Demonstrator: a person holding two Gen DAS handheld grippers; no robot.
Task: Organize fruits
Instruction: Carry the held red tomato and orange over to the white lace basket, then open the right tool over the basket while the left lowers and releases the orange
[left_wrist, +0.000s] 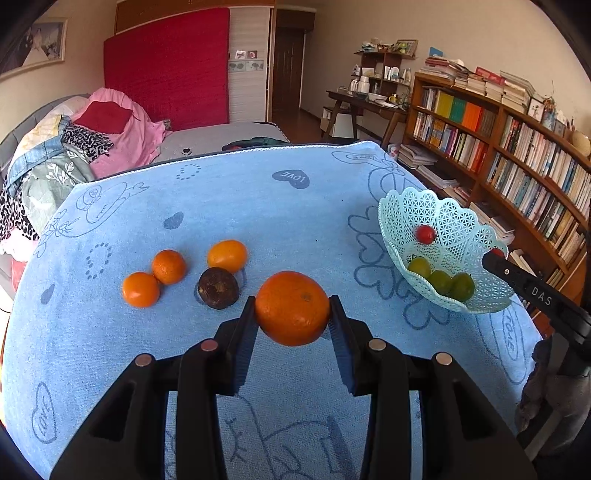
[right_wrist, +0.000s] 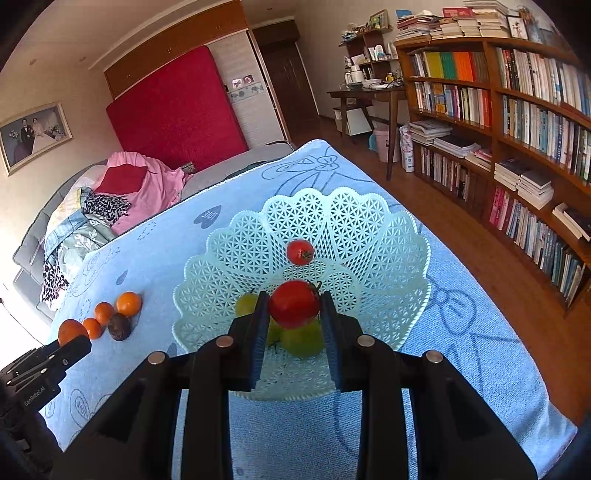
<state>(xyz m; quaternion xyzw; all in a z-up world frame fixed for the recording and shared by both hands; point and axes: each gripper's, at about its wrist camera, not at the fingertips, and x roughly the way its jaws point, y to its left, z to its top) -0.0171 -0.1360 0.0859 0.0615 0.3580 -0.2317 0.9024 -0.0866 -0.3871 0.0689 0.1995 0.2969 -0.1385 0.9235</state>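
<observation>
My left gripper is shut on a large orange, held just above the blue towel. Three small oranges and a dark brown fruit lie to its left. My right gripper is shut on a red tomato over the pale green lattice basket. The basket holds another tomato and green fruits. In the left wrist view the basket sits at the right, with the right gripper's finger at its rim.
The towel-covered table drops off at the right to a wooden floor. A bookshelf lines the right wall. A bed with piled clothes lies behind the table. The left gripper shows at the lower left in the right wrist view.
</observation>
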